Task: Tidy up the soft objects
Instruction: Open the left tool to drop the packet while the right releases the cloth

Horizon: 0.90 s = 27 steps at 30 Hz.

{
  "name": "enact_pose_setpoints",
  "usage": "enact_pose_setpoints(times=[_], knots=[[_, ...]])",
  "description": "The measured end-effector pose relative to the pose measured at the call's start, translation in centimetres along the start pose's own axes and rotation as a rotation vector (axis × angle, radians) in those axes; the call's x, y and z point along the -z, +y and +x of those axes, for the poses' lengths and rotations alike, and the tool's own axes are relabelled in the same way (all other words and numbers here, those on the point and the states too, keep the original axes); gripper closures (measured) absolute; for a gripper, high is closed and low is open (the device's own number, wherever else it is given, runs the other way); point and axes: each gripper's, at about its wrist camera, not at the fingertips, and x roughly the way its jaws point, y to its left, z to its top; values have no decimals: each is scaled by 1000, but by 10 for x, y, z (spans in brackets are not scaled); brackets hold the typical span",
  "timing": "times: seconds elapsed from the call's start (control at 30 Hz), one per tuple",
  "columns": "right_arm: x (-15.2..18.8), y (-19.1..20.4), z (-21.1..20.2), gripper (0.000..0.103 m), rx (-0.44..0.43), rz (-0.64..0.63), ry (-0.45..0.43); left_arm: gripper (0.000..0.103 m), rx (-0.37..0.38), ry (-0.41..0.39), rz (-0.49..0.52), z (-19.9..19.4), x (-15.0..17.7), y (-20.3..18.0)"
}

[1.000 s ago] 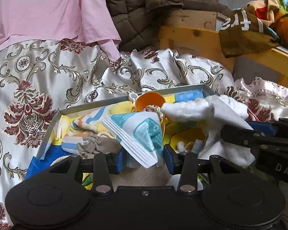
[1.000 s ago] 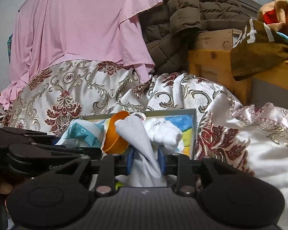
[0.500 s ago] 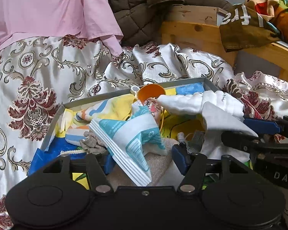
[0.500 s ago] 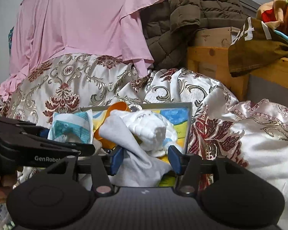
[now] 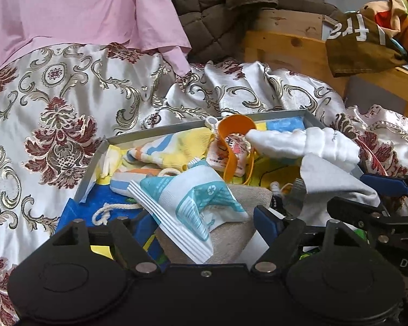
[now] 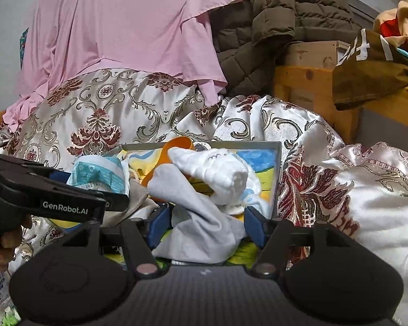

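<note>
A grey-rimmed tray point(image 5: 160, 130) on the bed holds soft items. A teal-and-white packet point(image 5: 187, 206) lies between the spread fingers of my left gripper point(image 5: 204, 222), resting on a beige cloth point(image 5: 247, 198). The packet also shows in the right wrist view point(image 6: 98, 174). A white rolled sock with a grey cloth point(image 6: 212, 179) lies between the spread fingers of my right gripper point(image 6: 204, 225), and shows in the left wrist view point(image 5: 307, 144). Both grippers are open just above the tray's near side. An orange scoop point(image 5: 231, 141) and a yellow-striped sock point(image 5: 171, 152) lie in the tray.
A floral satin bedspread point(image 5: 54, 114) surrounds the tray. A pink garment point(image 6: 122, 27) and a brown quilted jacket point(image 6: 272, 21) hang behind. A wooden frame point(image 5: 285, 49) with colourful clothes point(image 5: 367, 40) stands at the right.
Both grippers opened and let go: the left released the teal-and-white packet, the right released the white sock and grey cloth. Both items now rest in the tray.
</note>
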Motion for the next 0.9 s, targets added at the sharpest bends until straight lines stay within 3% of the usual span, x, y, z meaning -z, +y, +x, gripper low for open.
enact_pose_setpoints(times=[0.53,0.9], knots=[[2,1,-16,20,11,22,-36,10,-56,-70,-43,-18,7,6],[2,3,-42,14,6,62,-68,7,-77,-118,-83,-49,21,10]])
